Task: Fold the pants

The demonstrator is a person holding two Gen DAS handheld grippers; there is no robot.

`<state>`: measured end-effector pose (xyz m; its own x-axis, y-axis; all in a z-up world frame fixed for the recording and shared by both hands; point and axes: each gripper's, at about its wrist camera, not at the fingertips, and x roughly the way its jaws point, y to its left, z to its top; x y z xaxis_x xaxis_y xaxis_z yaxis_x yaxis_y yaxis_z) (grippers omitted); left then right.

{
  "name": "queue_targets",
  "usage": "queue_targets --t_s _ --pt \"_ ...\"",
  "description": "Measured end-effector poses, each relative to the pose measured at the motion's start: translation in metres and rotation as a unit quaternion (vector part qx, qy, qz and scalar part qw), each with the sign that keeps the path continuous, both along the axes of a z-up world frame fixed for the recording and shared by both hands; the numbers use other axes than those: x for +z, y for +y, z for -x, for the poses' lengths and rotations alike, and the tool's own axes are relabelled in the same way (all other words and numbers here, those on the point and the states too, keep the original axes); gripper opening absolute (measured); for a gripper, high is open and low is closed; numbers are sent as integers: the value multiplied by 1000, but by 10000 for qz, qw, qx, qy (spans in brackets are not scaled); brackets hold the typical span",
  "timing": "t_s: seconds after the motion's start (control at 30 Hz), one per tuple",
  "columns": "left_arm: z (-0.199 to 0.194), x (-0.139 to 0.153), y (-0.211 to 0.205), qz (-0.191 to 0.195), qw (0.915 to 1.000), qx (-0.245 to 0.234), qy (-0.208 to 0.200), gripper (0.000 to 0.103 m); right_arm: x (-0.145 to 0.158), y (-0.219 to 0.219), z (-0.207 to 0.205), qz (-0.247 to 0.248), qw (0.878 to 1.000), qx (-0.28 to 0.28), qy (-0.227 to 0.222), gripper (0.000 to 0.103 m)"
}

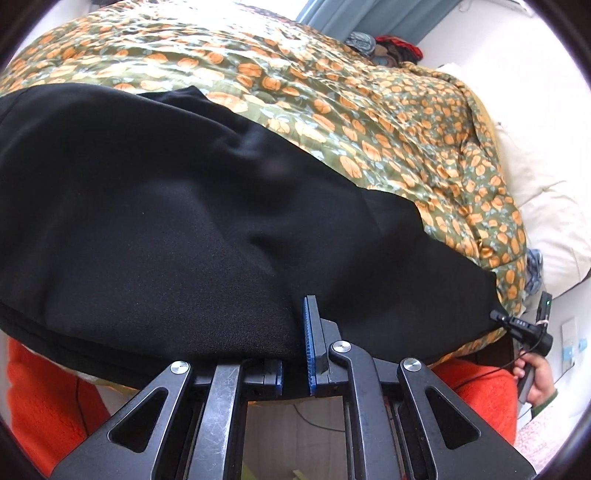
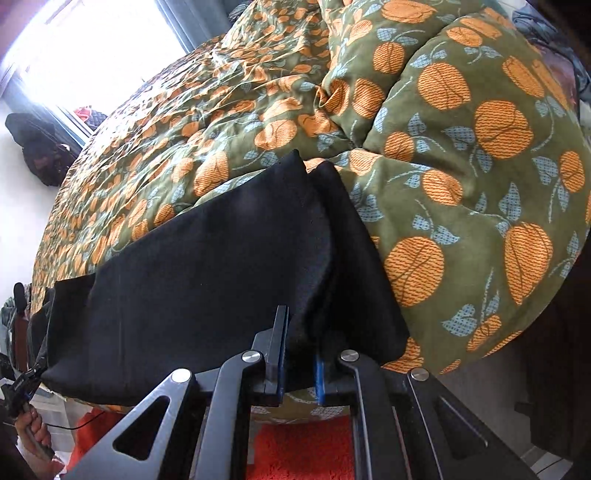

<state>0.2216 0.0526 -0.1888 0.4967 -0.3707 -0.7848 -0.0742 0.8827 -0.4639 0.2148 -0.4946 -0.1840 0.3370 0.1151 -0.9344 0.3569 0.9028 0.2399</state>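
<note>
Left wrist view: the black pants fill most of the frame, draped across the bed's near edge over a green quilt printed with orange fruit, and their left end runs out of the picture. The left hand-held gripper has cloth pinched between its blue-padded fingers; one pad stands proud, the other is mostly buried under the fabric, so the clamp reads as tight on the pants' lower edge. Far right, small and warped by the lens, the right hand-held gripper nips the other end, a hand behind it. Right wrist view: one pair of pants, doubled, two layered edges rising to a peak against the quilt's puffed fold. The right hand-held gripper's fingers are closed in on a bunch of that cloth, though the fabric swallows the exact contact. At the left rim, the left hand-held gripper is barely readable. Around: a white pillow, blue curtain, bright window, dark bag, orange rug below.
</note>
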Motion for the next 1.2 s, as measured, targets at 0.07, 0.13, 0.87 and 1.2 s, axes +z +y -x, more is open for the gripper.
queue_targets --t_s 0.07,0.13,0.87,1.2 --pt "3 -2 -3 -35 10000 -61 55 8 3 0 3 211 9998 -56 -1 11" --pt "2 -4 -8 -104 9998 -146 67 8 5 0 6 388 9992 -122 39 11" --pt "11 -9 1 -205 9997 19 154 46 8 19 7 1211 9923 209 156 31" --pt "33 -17 76 897 9873 1306 54 38 41 19 31 1576 9852 -154 -652 68"
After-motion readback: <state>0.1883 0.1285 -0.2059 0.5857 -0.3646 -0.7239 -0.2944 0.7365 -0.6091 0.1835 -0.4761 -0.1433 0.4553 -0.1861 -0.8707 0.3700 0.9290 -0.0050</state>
